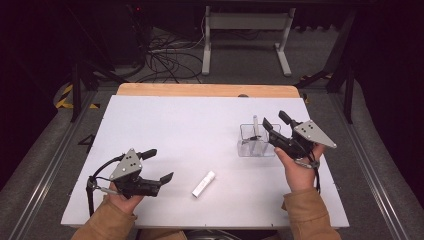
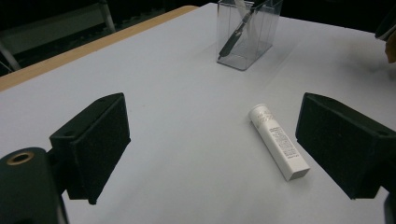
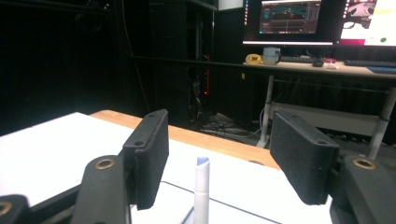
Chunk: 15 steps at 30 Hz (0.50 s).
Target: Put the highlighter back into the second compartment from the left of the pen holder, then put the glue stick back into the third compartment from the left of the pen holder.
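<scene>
A clear plastic container (image 1: pixel 245 148) stands on the right half of the white table top (image 1: pixel 190 130). A black pen (image 1: pixel 255 136) leans inside it, and a white stick (image 1: pixel 255 121) rises above its rim. My right gripper (image 1: pixel 274 121) hovers at the container's right rim, open. In the right gripper view the white stick's tip (image 3: pixel 201 186) stands between the black pads (image 3: pixel 152 154) without touching them. A white tube (image 1: pixel 203 184) lies flat at the front centre. My left gripper (image 1: pixel 167 176) is open just left of it, and the tube (image 2: pixel 279 142) lies ahead between its jaws.
A wooden strip (image 1: pixel 207 90) borders the table's far edge. Beyond it are a white desk frame (image 1: pixel 245 22) and loose cables (image 1: pixel 165 60) on the floor. Lit monitors (image 3: pixel 289 21) sit on a desk in the background. The container (image 2: pixel 254 46) stands far ahead of the left gripper.
</scene>
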### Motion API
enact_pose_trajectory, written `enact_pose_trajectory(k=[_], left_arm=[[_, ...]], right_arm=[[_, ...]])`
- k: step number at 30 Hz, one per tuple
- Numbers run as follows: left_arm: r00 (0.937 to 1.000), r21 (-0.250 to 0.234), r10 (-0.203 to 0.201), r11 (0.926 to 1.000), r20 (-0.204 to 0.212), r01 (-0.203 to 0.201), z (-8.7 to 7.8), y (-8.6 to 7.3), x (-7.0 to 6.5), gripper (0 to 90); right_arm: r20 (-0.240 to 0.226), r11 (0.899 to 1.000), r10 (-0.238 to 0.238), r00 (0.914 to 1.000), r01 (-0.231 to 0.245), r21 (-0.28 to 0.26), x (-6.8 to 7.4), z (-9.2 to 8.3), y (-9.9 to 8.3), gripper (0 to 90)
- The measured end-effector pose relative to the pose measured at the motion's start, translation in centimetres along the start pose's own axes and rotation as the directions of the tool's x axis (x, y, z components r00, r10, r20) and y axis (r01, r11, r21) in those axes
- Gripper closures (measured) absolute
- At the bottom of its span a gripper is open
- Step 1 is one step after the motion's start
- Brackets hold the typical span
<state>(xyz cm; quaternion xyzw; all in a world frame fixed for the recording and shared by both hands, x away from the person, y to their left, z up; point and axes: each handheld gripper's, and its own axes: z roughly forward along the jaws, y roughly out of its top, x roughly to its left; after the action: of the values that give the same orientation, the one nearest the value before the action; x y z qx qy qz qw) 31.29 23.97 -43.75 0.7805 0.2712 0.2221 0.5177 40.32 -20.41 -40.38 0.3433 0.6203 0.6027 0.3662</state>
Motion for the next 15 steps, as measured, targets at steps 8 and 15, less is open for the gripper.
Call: enact_pose_trajectory(k=[8, 15], left_arm=[[1.0, 0.0, 0.003, 1.0, 0.0, -0.003, 0.0, 0.1, 0.0, 10.9], [0.9999, 0.002, -0.016, 0.9999, -0.003, 0.016, 0.1, 0.2, -0.1, 9.2]], right_arm=[[-0.016, 1.0, -0.005, 0.9999, 0.005, -0.002, 0.4, -0.4, 0.6, 36.5], [-0.023, 1.0, -0.016, 0.9996, 0.017, 0.019, 0.9, -1.3, 1.0, 36.1]])
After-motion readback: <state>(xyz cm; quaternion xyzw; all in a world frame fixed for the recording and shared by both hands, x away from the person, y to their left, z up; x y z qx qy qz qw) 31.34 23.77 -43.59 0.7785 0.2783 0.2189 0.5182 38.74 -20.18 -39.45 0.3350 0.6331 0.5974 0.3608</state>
